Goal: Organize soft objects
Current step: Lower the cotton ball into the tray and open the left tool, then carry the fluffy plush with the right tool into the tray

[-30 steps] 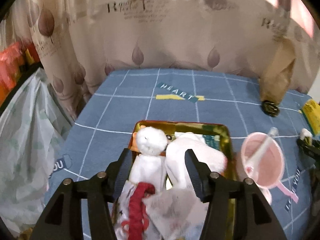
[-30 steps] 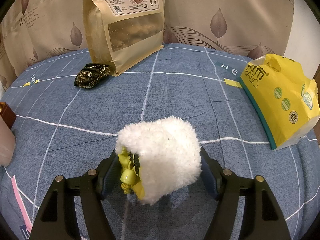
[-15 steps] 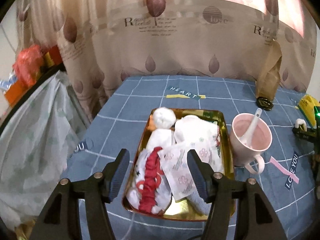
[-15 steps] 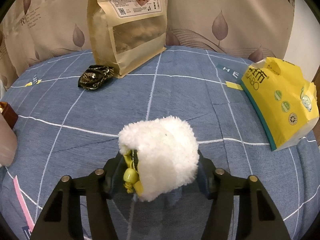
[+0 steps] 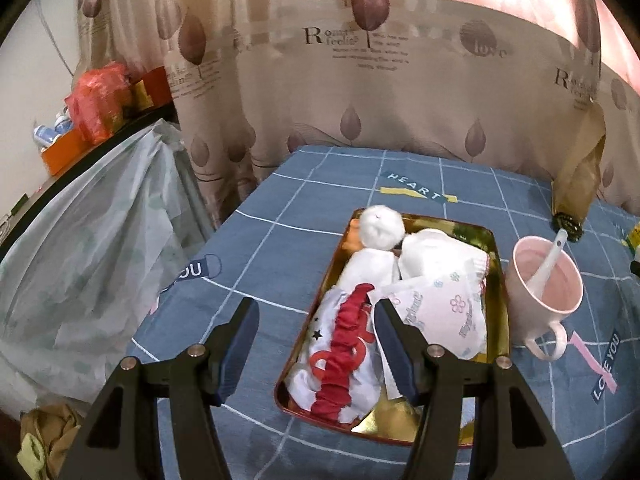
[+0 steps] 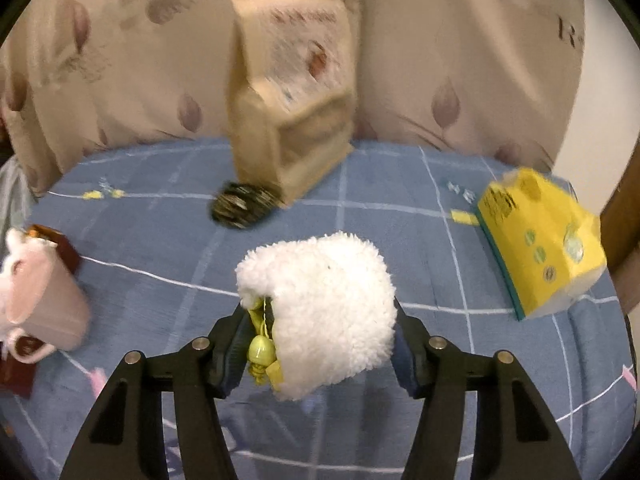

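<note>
A: What is the right gripper doing?

B: Its jaws are clamping a white fluffy pouch, pads pressing on both flanks. The pouch is hanging clear above the blue table, its long axis running away from the jaws toward the curtain. A yellow cord with a bead is dangling at its left side, just inside the left jaw.

A: Any room around it?

B: Open cloth is lying ahead of the jaws. Farther ahead, a dark crumpled thing is touching the foot of a brown bag. A yellow pack is sitting well to the right, close to the table's right edge. A pink mug is standing well to the left, with a tray corner behind it. That view is blurring.

A: And the left gripper?

B: Its jaws are standing wide apart with nothing between the pads. The right jaw is overlapping the gold tray; the left jaw is hanging over bare cloth.

A: What is the tray holding?

B: A red-trimmed white cloth, a flower-print packet, a white doll and a white bundle, filling most of it. Its long axis is pointing away from the jaws. The mug, with a spoon in it, is standing just beside the tray's right rim. The table's left edge is lying well left of the jaws, with a plastic sheet beyond it.
</note>
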`<state>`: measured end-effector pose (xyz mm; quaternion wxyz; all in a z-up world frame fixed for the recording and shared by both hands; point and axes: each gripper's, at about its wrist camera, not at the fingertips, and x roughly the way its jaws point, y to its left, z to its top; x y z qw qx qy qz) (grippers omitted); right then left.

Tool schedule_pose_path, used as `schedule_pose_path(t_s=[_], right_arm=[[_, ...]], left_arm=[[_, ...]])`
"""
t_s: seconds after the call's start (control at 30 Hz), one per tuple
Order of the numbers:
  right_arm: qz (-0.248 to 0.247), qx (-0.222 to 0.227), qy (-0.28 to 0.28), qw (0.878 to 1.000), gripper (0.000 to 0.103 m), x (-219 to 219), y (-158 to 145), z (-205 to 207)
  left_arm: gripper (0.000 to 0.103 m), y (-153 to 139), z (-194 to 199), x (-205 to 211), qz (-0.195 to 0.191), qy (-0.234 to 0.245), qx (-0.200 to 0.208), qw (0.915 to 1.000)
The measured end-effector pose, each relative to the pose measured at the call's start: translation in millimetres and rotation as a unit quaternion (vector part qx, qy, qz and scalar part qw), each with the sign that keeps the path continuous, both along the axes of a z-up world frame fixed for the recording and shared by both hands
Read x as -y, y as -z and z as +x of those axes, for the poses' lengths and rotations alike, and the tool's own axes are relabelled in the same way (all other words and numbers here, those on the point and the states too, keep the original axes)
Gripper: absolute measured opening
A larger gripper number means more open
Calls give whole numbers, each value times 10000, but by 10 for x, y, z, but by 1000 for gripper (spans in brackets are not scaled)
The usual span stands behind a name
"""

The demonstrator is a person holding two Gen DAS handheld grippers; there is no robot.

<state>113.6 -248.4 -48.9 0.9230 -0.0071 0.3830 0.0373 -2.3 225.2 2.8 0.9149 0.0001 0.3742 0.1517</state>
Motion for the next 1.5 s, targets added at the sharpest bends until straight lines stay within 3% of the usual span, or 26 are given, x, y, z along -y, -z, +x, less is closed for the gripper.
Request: schedule_pose_path(t_s=[0.33, 0.6, 0.83, 1.1, 1.33, 1.5], right_arm=[[29, 333, -1283, 9912, 56, -1034, -547, -242], [60, 339, -2612, 9647, 56, -2123, -698, -536], [74, 134, -3355, 9419, 56, -2815, -544, -707], [-67, -469, -3778, 9247, 56, -3271, -82, -798], [-179, -804, -3815, 9207, 56, -3407, 226, -775], [-294, -760, -3657, 9271, 56, -3495, 336, -713]], left_arm=[[61, -29, -39, -175, 4, -263, 0, 9997], [61, -82, -87, -342, -33, -501, 48, 9987], [61, -149, -142, -477, -35, -676, 102, 9977], [61, -152, -169, -618, -111, -843, 81, 9963], [61, -102, -147, -623, -100, -850, 4, 9963], [61, -77, -133, -610, -79, -846, -42, 9964]])
